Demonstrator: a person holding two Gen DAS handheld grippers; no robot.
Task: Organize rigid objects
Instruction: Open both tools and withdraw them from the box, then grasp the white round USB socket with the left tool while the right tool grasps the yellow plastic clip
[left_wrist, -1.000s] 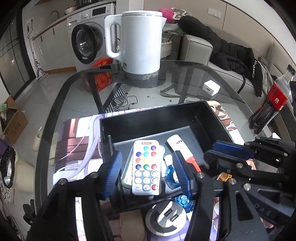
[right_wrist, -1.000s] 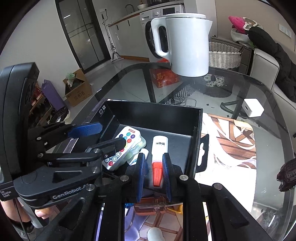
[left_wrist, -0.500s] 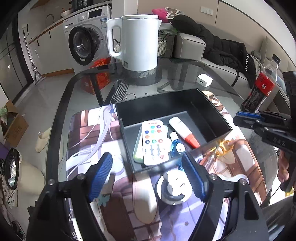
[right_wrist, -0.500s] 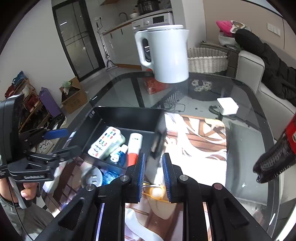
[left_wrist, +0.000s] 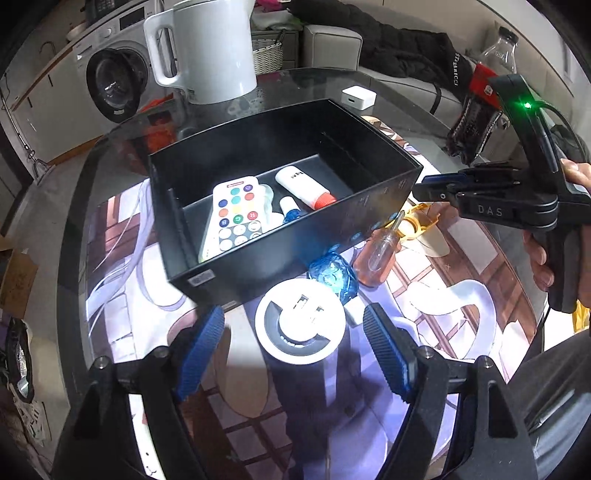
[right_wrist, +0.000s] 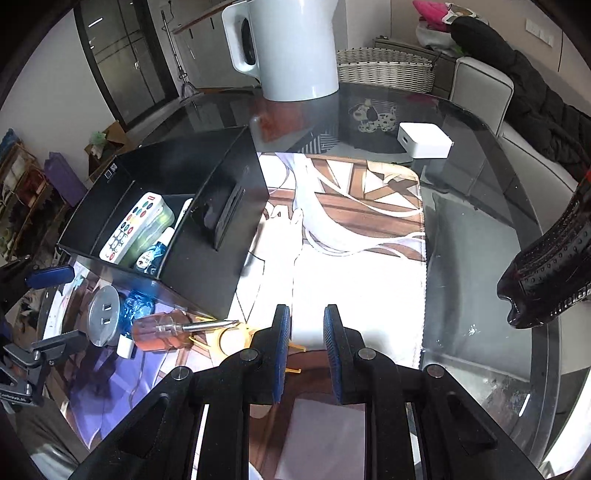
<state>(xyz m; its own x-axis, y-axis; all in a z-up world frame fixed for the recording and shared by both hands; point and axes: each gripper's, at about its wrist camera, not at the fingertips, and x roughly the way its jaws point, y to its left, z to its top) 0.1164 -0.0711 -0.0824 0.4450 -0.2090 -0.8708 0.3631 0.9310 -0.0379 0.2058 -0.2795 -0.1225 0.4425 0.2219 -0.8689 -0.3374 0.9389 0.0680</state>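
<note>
**Box part-filled; both grippers withdrawn**

The black storage box (left_wrist: 280, 177) holds the remote control (left_wrist: 236, 216) and glue tube (left_wrist: 304, 186), gathered for sorting. The screwdriver (left_wrist: 378, 251) and round adapter (left_wrist: 301, 325) lie on the tabletop at the box's 6 o'clock side, unsorted. Left gripper (left_wrist: 295, 354): jaws spread, empty. Right gripper (right_wrist: 304, 345): jaws narrowly apart, empty. Since a second ago, both have backed out of the box.

black plastic left gripper (left_wrist: 293, 341) w/ ribbed blue pads, silver screws; black right gripper (left_wrist: 424, 186), "das" marking, green led, bare-skinned hand (left_wrist: 569, 236).
</note>
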